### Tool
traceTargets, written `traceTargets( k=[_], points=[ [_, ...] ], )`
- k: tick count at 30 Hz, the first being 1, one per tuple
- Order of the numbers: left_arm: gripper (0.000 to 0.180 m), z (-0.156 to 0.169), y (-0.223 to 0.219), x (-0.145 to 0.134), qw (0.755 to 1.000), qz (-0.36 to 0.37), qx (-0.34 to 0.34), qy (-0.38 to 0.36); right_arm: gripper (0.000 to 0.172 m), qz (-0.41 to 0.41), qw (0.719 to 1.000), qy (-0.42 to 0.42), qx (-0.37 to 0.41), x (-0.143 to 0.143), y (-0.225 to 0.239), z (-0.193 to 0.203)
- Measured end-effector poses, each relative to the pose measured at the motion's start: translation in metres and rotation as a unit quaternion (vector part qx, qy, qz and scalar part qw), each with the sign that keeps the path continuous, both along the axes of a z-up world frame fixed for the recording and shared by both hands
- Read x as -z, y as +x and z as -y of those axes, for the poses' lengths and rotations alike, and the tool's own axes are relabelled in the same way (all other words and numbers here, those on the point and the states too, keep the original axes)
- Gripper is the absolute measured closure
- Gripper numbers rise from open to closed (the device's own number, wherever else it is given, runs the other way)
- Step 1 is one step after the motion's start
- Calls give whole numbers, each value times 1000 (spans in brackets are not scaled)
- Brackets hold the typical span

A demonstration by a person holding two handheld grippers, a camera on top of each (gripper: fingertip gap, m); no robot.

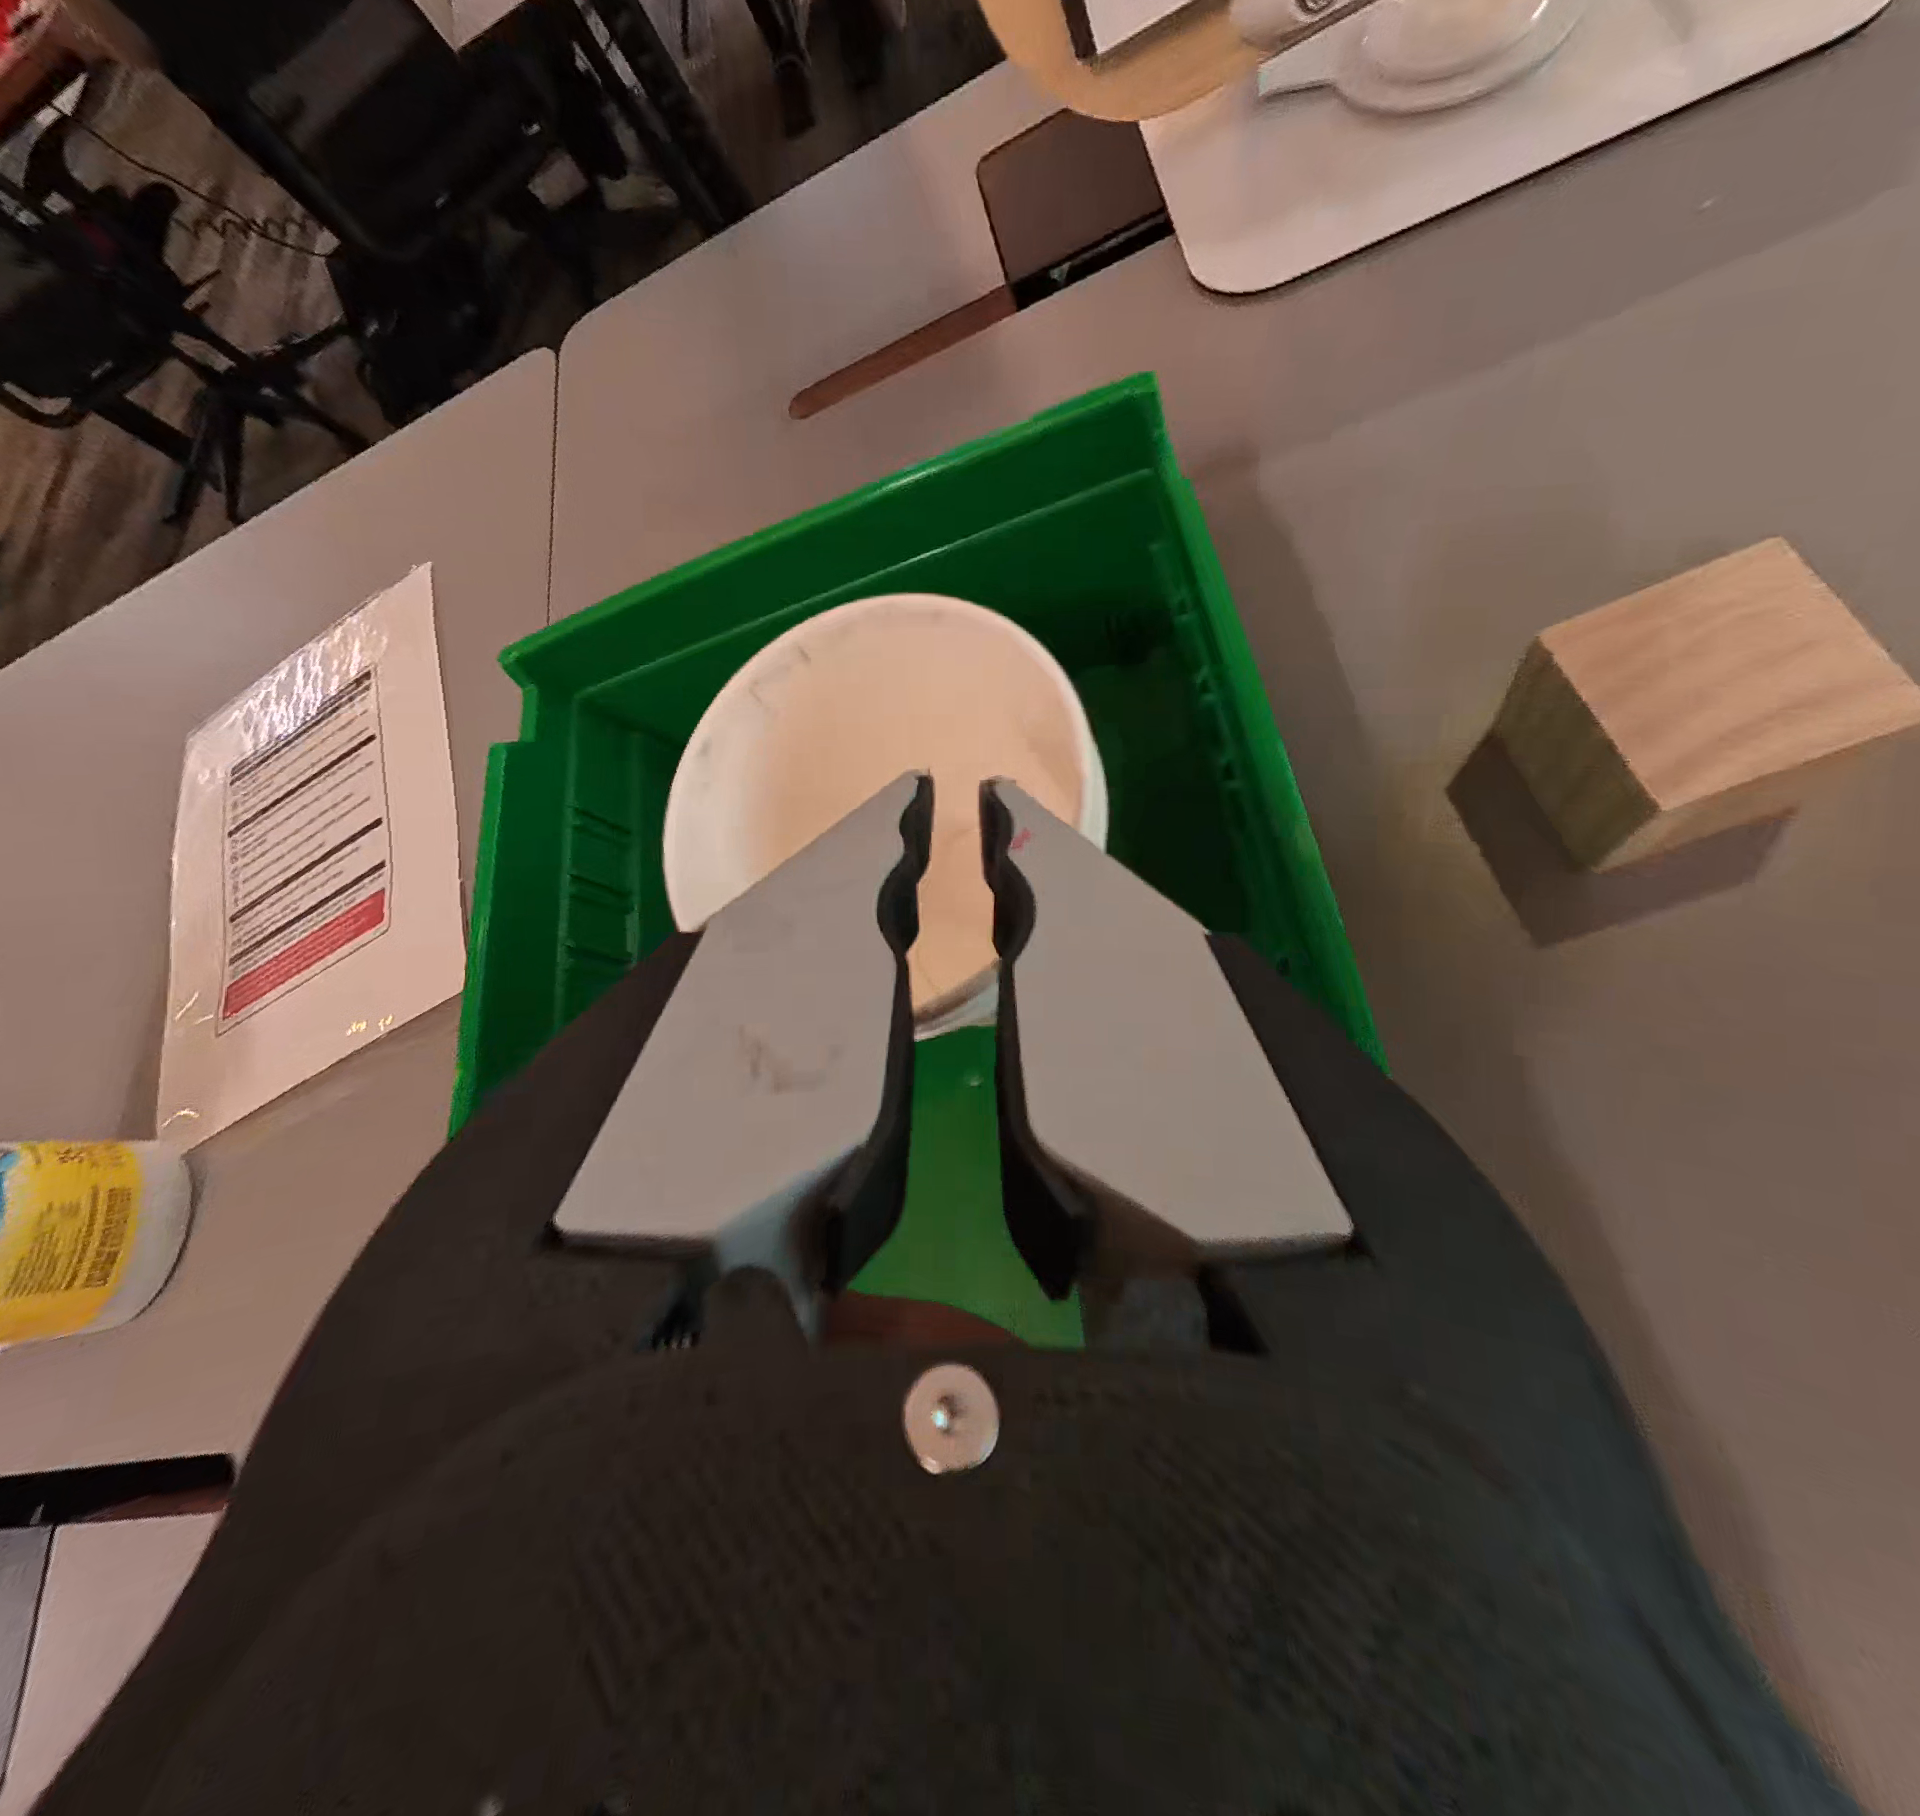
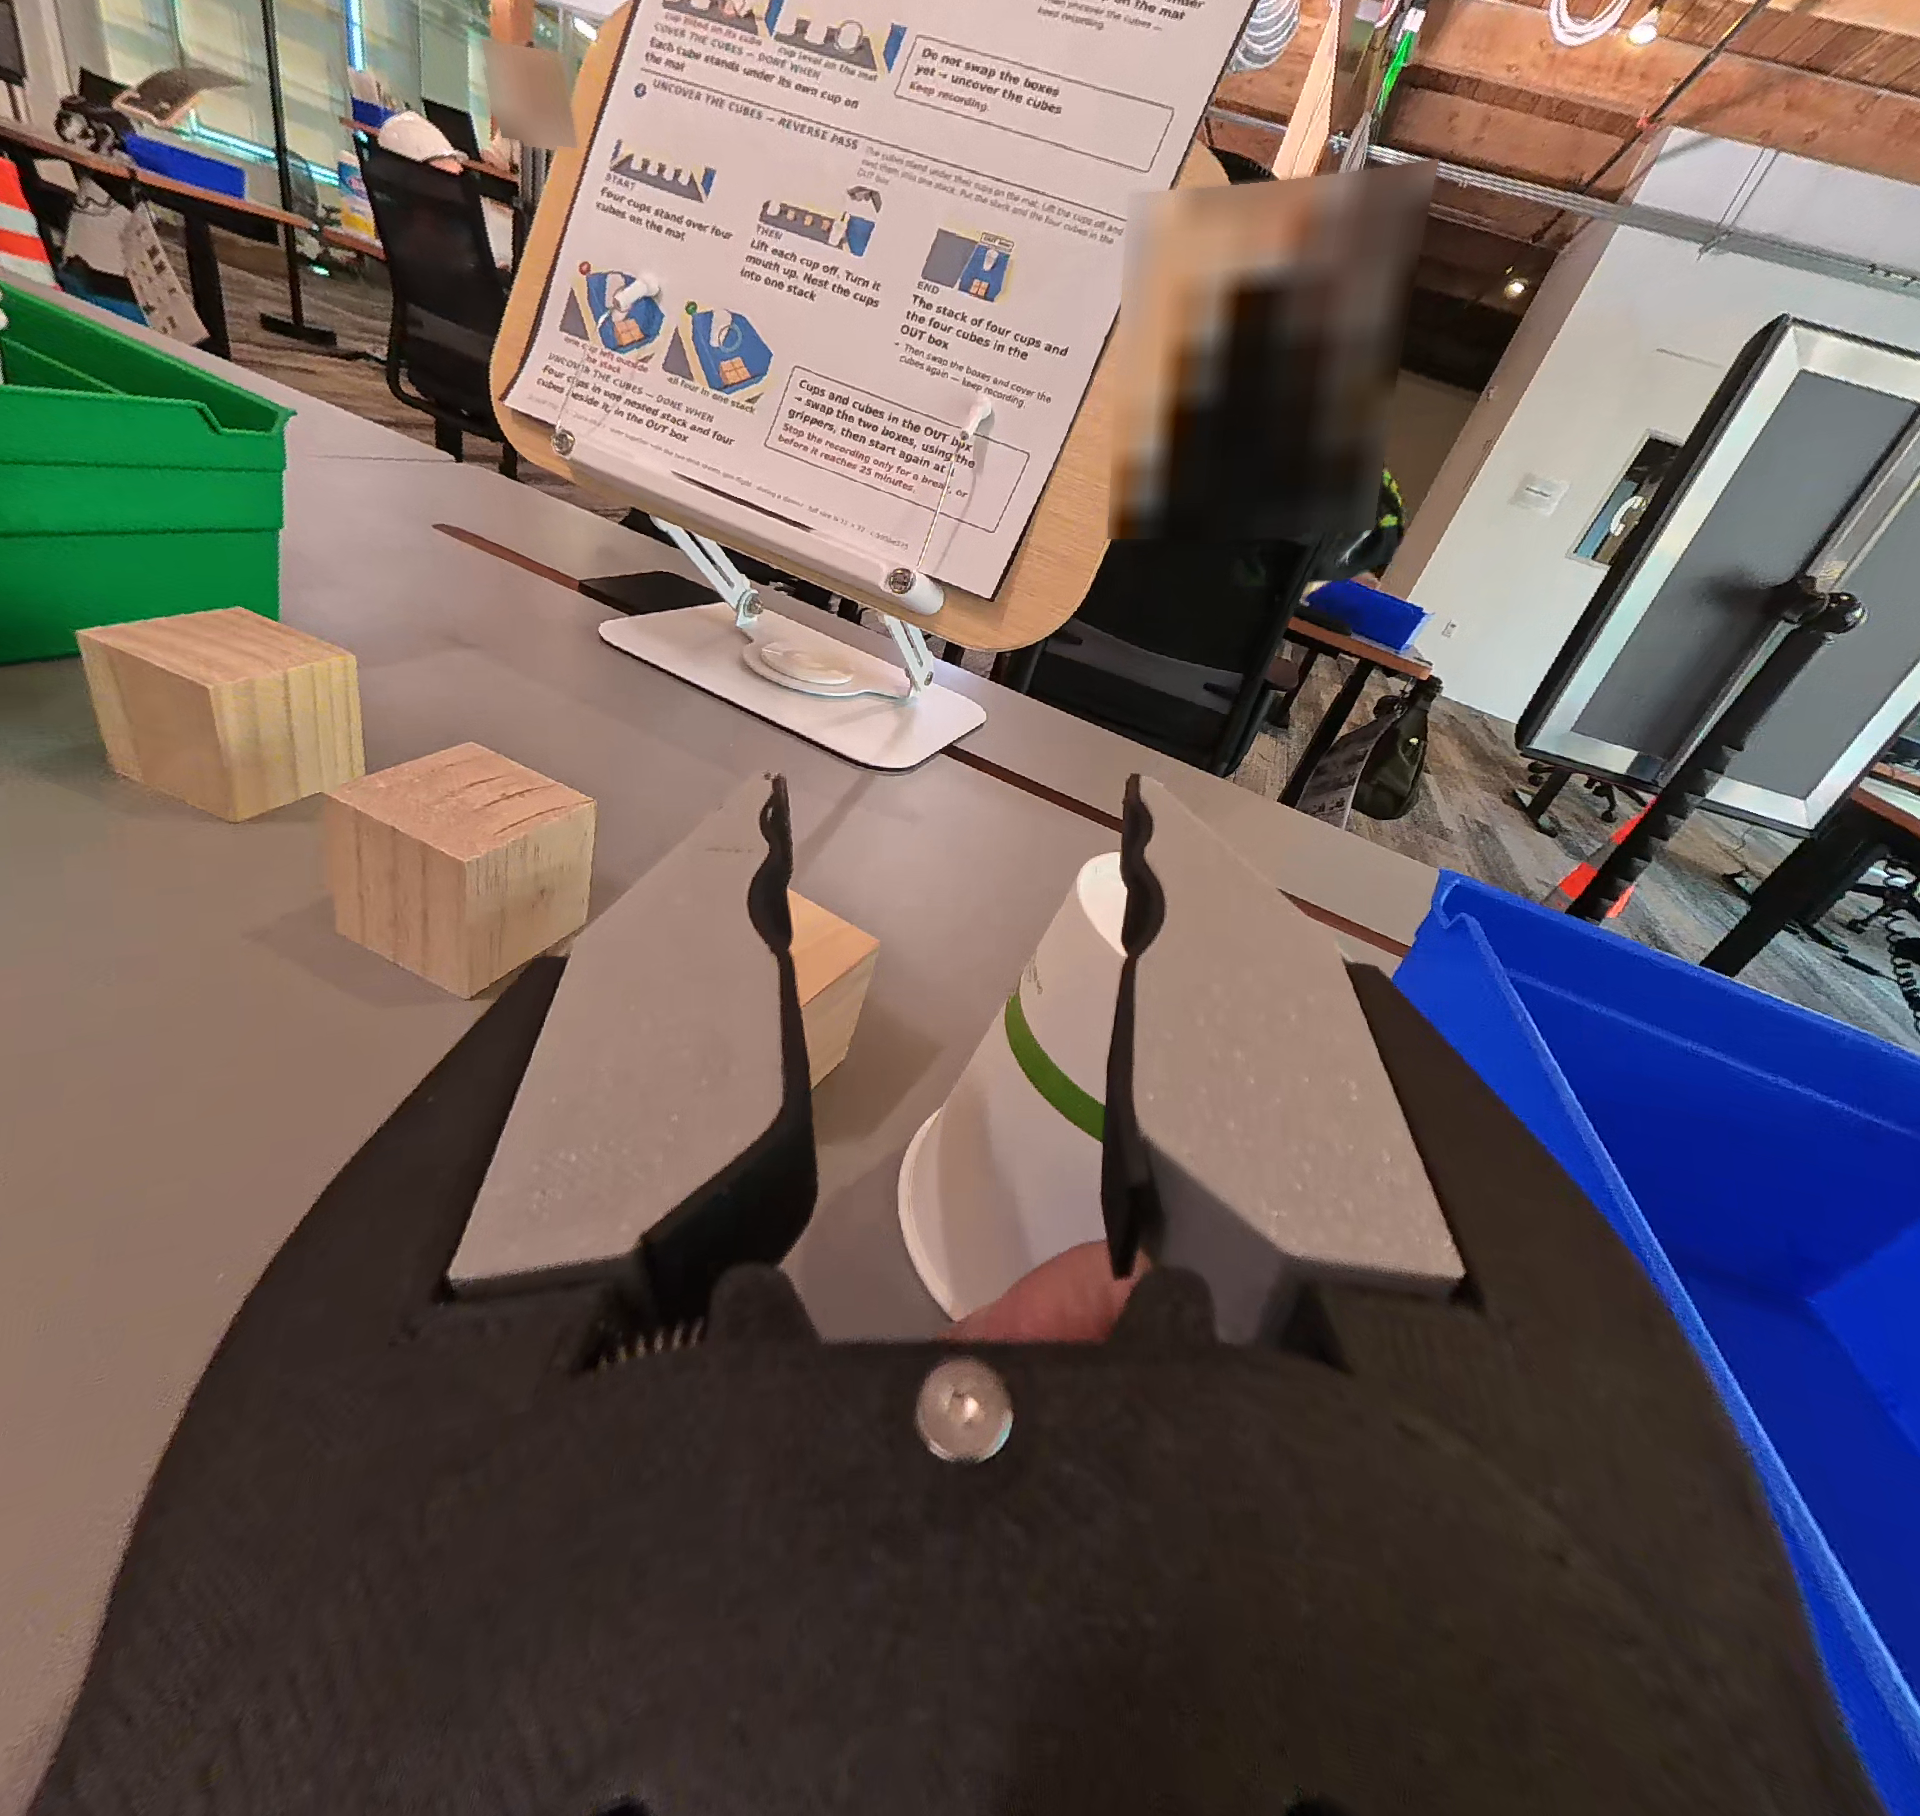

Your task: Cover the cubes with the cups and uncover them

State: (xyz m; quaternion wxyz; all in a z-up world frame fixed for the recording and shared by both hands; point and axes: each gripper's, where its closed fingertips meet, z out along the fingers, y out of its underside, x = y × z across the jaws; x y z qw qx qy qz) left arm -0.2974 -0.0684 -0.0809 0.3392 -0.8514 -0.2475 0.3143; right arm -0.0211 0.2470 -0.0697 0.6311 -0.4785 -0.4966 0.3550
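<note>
Covering step, one cup down.
Your left gripper: jaws nearly closed, pinching near wall of white cup over green bin.
Your right gripper: jaws wide, nothing pressed; inverted cup just below right finger.
Bare cubes ahead-left.
Next: lift cup clear of bin, invert.

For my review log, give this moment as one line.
left hand-held gripper over white cup in green bin | right hand-held gripper open, green-banded cup between fingers | three wooden cubes uncovered on table

You face a printed white instruction sheet at twelve o'clock on its wooden stand; a laminated label sheet lies at nine o'clock.
</note>
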Motion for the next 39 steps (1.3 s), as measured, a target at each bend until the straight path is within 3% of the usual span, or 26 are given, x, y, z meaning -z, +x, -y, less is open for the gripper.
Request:
traceTargets(
  k=[8,12,29,33,39],
  points=[
    [164,-2,6,-10,998,23,21,51,111,0,1000,-7,0,0,0,-2],
    [167,2,4,-3,999,27,15,23,112,2,1000,-1,1,0,0,0],
    [163,-3,14,-10,996,41,42,67,114,0,1000,-2,3,0,2,-2],
    [162,0,12,-4,997,40,36,46,114,1,1000,-2,2,0,1,-1],
    [178,-1,11,-3,997,39,38,51,115,1,1000,-1,2,0,2,-1]
  ],
)
